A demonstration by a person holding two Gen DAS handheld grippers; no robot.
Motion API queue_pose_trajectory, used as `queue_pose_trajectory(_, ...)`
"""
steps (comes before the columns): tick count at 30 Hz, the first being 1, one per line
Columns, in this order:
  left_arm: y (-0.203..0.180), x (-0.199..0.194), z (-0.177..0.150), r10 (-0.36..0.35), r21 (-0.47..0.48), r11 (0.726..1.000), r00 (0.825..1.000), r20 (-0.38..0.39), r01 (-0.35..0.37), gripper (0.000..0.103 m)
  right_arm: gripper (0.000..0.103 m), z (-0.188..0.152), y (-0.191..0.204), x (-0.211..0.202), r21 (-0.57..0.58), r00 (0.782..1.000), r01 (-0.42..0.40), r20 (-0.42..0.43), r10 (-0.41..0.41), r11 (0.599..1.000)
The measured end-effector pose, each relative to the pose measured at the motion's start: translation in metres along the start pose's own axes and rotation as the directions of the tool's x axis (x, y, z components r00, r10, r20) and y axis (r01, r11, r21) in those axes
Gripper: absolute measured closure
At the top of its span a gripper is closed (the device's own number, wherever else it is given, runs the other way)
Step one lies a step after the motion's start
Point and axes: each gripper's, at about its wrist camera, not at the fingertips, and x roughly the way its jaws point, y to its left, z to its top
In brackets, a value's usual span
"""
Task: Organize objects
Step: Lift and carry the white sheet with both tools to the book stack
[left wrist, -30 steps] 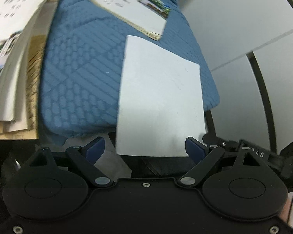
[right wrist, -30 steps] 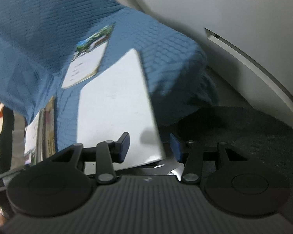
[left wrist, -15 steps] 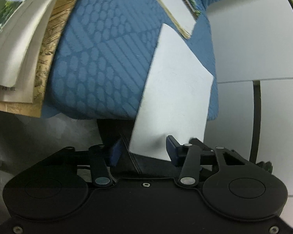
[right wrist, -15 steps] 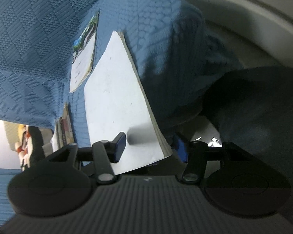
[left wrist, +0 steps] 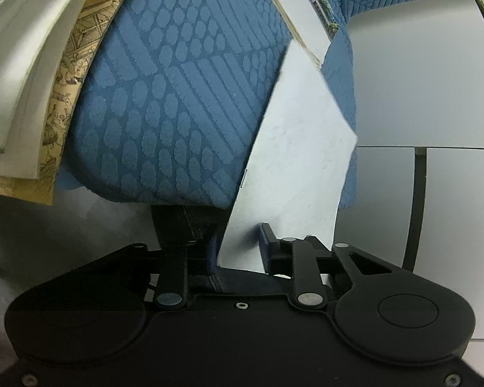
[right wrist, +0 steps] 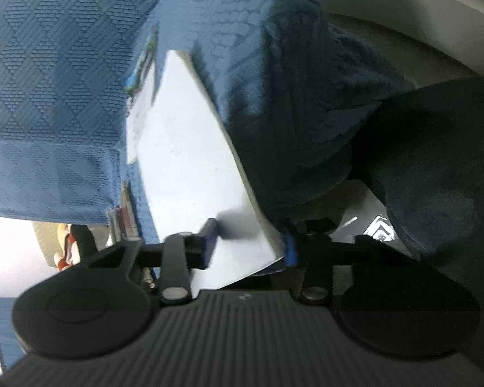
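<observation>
A white booklet (left wrist: 293, 161) lies tilted on the blue patterned cushion (left wrist: 177, 96), its near edge overhanging. My left gripper (left wrist: 238, 251) is shut on its near corner. My right gripper (right wrist: 251, 242) is shut on the same booklet (right wrist: 193, 161) at another edge. A second booklet with a green picture cover (left wrist: 306, 3) lies just beyond it, also showing in the right wrist view (right wrist: 142, 90). A stack of books (left wrist: 32, 74) sits at the cushion's left edge.
White wall panels (left wrist: 419, 80) stand right of the cushion. A dark fabric mass (right wrist: 435, 167) lies at the right in the right wrist view. A blue quilted surface (right wrist: 48, 96) fills that view's left.
Both grippers closed in on the white booklet's near edge and shut on it. The booklet has tilted up from lying flat, and both views rolled.
</observation>
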Motion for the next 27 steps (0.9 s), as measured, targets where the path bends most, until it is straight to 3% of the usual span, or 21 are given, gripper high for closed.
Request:
queue_pose_trajectory(4, -0.007, -0.006, 0.001, 0.000, 0.019, 1.000, 1.000, 0.017, -0.001, 0.091, 0.087, -0.003, 0.012, -0.009, -0.046, 0.999, -0.027, 0.017, 0.028, 0.999)
queue_pose_trajectory(8, -0.011, -0.022, -0.007, -0.028, -0.013, 0.999, 0.999, 0.039, 0.029, 0.093, 0.092, -0.008, 0.023, -0.024, -0.069, 0.996, -0.083, 0.039, 0.085, 0.994)
queue_pose_trajectory(11, -0.009, -0.034, -0.015, -0.050, -0.048, 0.997, 0.997, 0.054, 0.052, 0.094, 0.093, -0.014, 0.033, -0.034, -0.083, 0.992, -0.108, 0.053, 0.113, 0.991)
queue_pose_trajectory(15, -0.016, -0.050, -0.021, -0.054, -0.023, 0.998, 0.994, 0.092, 0.057, 0.095, 0.093, -0.023, 0.049, -0.040, -0.134, 0.995, -0.081, 0.049, 0.089, 0.988)
queue_pose_trajectory(27, -0.024, -0.098, -0.029, -0.162, 0.008, 0.987, 0.972, 0.171, 0.163, 0.097, 0.093, -0.044, 0.074, -0.072, -0.180, 0.991, -0.098, 0.071, 0.112, 0.979)
